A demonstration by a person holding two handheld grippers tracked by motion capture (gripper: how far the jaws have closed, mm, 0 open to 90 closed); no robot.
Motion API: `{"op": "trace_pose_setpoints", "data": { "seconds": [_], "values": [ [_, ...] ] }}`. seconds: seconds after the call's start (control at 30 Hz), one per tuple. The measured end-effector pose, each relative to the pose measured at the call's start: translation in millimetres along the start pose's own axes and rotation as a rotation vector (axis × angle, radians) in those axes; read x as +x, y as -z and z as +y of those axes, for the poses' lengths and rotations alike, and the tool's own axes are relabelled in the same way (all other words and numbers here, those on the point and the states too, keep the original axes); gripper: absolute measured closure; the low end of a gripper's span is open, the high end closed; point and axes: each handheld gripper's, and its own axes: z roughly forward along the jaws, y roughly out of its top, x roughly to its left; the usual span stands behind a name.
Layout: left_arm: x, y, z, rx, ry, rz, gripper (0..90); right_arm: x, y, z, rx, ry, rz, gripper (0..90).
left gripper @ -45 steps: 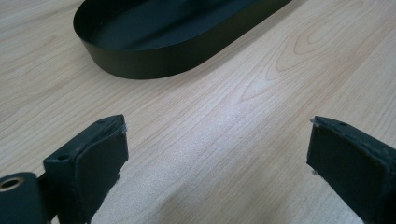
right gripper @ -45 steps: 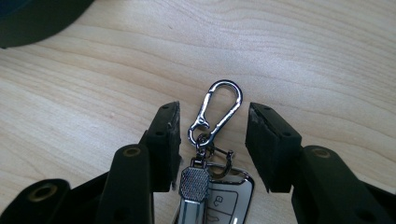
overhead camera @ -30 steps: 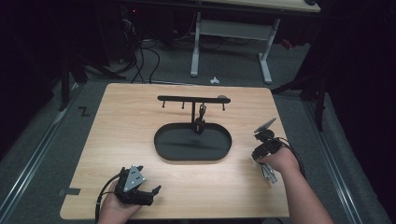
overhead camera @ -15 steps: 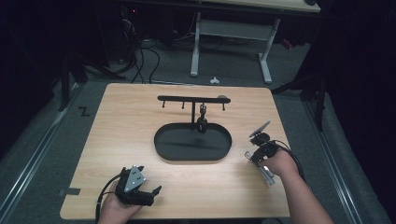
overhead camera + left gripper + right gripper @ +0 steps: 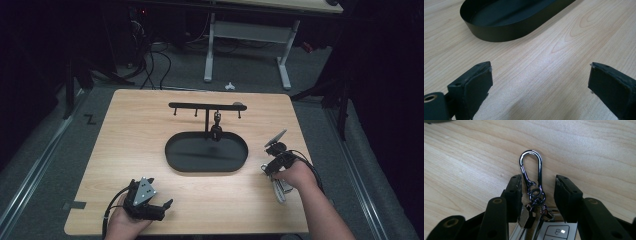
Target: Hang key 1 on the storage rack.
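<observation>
**Inspector:** Pale wood-grain worktop (image 5: 140,145), four edges in sight from the high view. State the right gripper's condition.

**Assistant:** Right gripper (image 5: 537,192) sits near the worktop's right edge, toward the near right corner. Its jaws have just been opening and stand partly apart. A key ring (image 5: 531,172) lies flat on the wood between them: a silver carabiner clip reaching past the jaw tips, a swivel link behind it, then a small metal tag and a white key fob with button marks toward the gripper body. The pads do not press on the clip; there is a gap on each side, narrower on the left in the right gripper view.

**Inspector:** Seen from above?

**Assistant:** In the high view the right hand (image 5: 295,175) covers most of it; pale parts of the key ring (image 5: 280,189) show beside the fingers.

**Inspector:** Left gripper?

**Assistant:** Left gripper (image 5: 540,82) rests at the near edge, toward the near left corner. Jaws wide apart, bare wood between them.

**Inspector:** Other items?

**Assistant:** One black oval tray (image 5: 172,155) at the middle of the worktop, with a black hook rack (image 5: 200,106) rising from its far side. One small dark item (image 5: 216,131) hangs from a hook; I cannot tell what it is.
</observation>
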Motion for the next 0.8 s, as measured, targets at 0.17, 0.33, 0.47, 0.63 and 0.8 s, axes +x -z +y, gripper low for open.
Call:
{"op": "trace_pose_setpoints", "data": {
  "seconds": [0.17,0.33,0.47,0.63,0.8],
  "values": [
    [0.0,0.0,0.3,-0.002,0.001,0.0,6.0,4.5,-1.6,-0.4,-0.002,0.048,-0.016,63.6],
    [-0.7,1.2,0.8,-0.005,-0.002,-0.002,6.1,9.7,-1.0,0.2,0.002,0.086,-0.015,73.5],
    [0.1,0.8,0.5,-0.006,0.001,-0.002,6.1,11.6,-0.9,-0.1,0.003,0.096,-0.021,74.2],
    [0.1,0.4,0.4,-0.007,0.001,-0.001,6.1,16.8,-0.4,-0.4,0.004,0.138,-0.054,74.7],
    [0.4,0.6,0.5,-0.007,0.001,-0.002,6.2,17.2,5.6,0.9,-0.004,0.158,-0.065,84.5]
  ]
}}
